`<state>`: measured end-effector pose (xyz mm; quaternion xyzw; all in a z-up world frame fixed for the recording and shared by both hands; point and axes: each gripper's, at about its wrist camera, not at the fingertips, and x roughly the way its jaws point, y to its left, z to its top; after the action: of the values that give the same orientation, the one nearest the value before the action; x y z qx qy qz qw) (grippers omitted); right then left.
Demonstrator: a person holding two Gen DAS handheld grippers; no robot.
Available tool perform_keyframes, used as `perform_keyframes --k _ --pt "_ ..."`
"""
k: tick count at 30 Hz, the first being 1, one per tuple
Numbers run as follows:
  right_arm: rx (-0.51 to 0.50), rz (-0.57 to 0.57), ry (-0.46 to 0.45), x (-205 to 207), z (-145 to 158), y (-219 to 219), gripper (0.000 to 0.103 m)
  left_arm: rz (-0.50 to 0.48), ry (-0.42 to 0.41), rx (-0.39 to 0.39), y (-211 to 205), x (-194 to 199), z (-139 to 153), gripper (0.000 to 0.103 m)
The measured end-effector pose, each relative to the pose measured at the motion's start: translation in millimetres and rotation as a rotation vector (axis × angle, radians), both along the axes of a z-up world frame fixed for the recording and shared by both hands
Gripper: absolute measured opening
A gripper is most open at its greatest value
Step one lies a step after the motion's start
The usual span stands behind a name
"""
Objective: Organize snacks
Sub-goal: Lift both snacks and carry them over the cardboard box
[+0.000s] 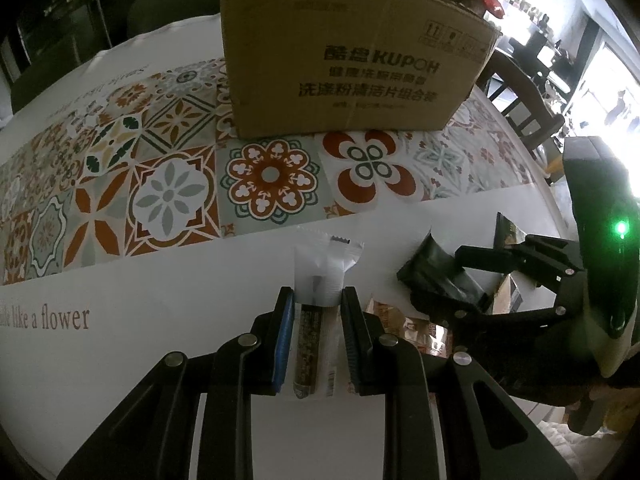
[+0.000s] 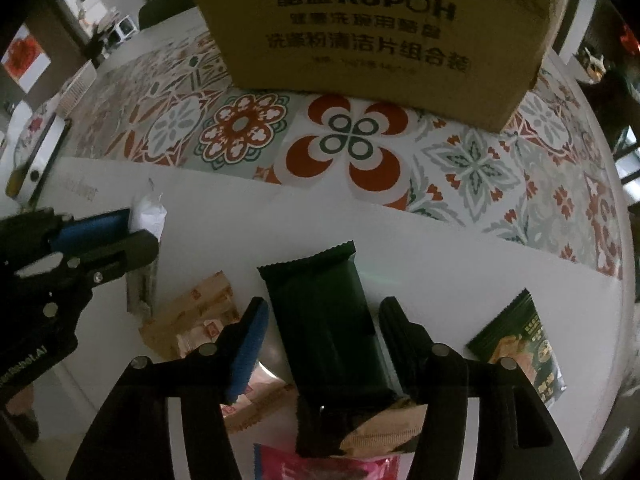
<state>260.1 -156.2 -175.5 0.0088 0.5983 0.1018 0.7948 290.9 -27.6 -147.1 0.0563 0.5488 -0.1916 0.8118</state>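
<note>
White tabletop with a tiled runner lay before the cardboard box (image 2: 372, 32), and nearer than it the right gripper (image 2: 320, 344) stood spread astride the dark snack packet (image 2: 324, 312), its length pointing boxward, while the left gripper (image 1: 318, 336) pinched a slim snack stick (image 1: 310, 352).

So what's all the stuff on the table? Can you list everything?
cardboard box: one, brown, far side on the patterned cloth
tablecloth: one, white with flower tiles, covering the table
clear-wrapped snack stick: one, brown inside, between the left fingers
dark green packet: one, between the right fingers
orange-tan packets: a few, piled left of the dark packet
green picture packet: one, at its right
pink packet: one, bottom edge
left gripper: black, shut on the stick
right gripper: black, open around the dark packet
</note>
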Motion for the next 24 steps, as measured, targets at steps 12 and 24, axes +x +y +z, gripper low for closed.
perform_keyframes --k 12,24 --pt "-0.059 -0.019 -0.068 0.5 4.9 -7.0 0.046 -0.022 -0.011 0.005 -5.5 -1.3 2.4 0.024" --pt "-0.049 -0.092 -0.250 -9.8 68.0 -25.8 0.045 -0.026 -0.110 -0.029 -12.3 1.6 38.1 0.021"
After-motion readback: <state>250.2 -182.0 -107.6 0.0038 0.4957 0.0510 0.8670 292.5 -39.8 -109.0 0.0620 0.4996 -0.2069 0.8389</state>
